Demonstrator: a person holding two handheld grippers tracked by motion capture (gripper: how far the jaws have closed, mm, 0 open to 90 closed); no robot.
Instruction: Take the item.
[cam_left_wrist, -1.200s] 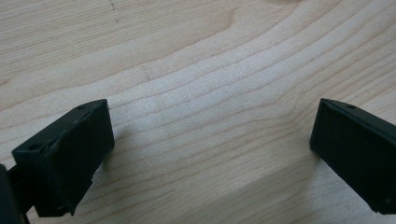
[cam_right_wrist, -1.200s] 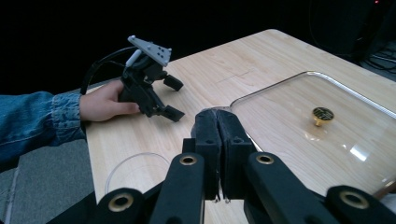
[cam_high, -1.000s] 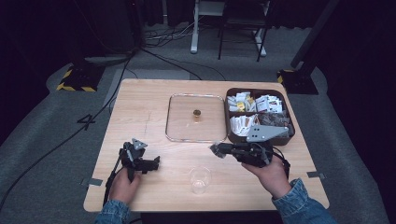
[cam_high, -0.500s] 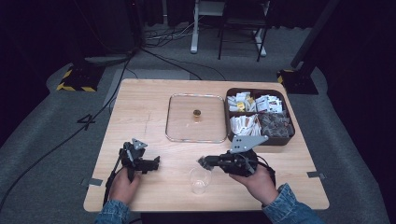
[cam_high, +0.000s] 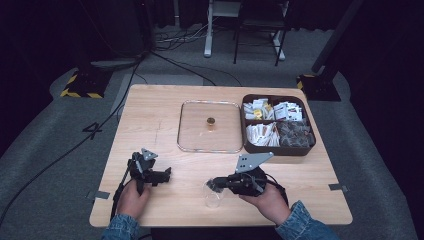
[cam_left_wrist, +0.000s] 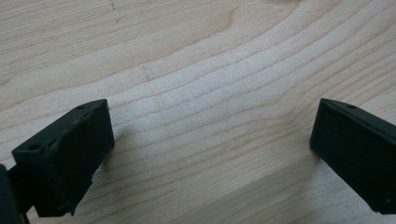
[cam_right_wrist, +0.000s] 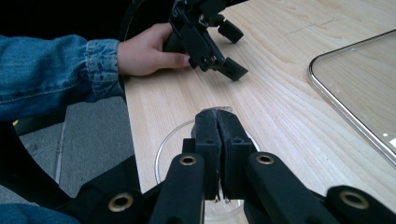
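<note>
Clear plastic cup (cam_high: 213, 196) near front table (cam_high: 150, 120) edge, right gripper (cam_right_wrist: 217, 122) above it, jaws pressed together, something thin, unclear, maybe pinched. Left gripper (cam_left_wrist: 205, 149) wide open, empty, resting on wood. Risk: light cup tips if jaws nudge rim.

A figure "4" on the grey floor (cam_high: 60, 150) left of the table (cam_high: 150, 115)

Wooden table (cam_high: 160, 120) bears a glass tray (cam_high: 190, 127); a compartment box (cam_high: 277, 148) (sachets inside); a clear cup (cam_high: 213, 200).
</note>
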